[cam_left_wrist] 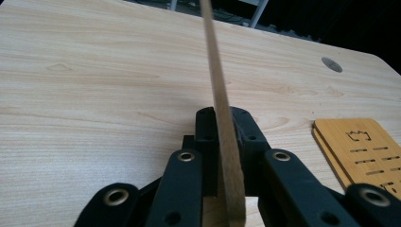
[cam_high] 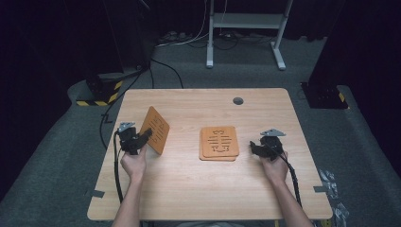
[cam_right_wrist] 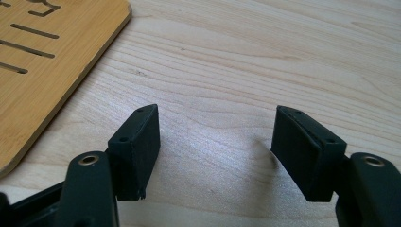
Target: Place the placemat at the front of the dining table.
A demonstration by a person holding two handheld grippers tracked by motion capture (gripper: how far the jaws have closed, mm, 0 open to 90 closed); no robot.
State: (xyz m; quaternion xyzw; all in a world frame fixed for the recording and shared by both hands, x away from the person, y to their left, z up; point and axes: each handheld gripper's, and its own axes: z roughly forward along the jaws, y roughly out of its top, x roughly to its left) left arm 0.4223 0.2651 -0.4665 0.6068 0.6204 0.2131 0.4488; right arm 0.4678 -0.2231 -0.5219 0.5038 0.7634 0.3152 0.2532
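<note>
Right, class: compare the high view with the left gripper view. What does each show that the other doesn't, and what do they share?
High view alone: the right gripper, jaws apart beside the stack, and the person's forearms. Left gripper view alone: the thin edge of the slotted bamboo board, pinched between black pads. Shared: the left gripper, the pale wooden table and the flat stack of bamboo boards.

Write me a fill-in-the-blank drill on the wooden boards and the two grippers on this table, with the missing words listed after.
1. The left gripper is shut on a thin wooden board, which it holds tilted up on its ____.
2. The right gripper has its fingers ____, with nothing between them.
3. The stack of boards lies ____ on the table, between the two grippers.

Missing words: edge; open; flat
</note>
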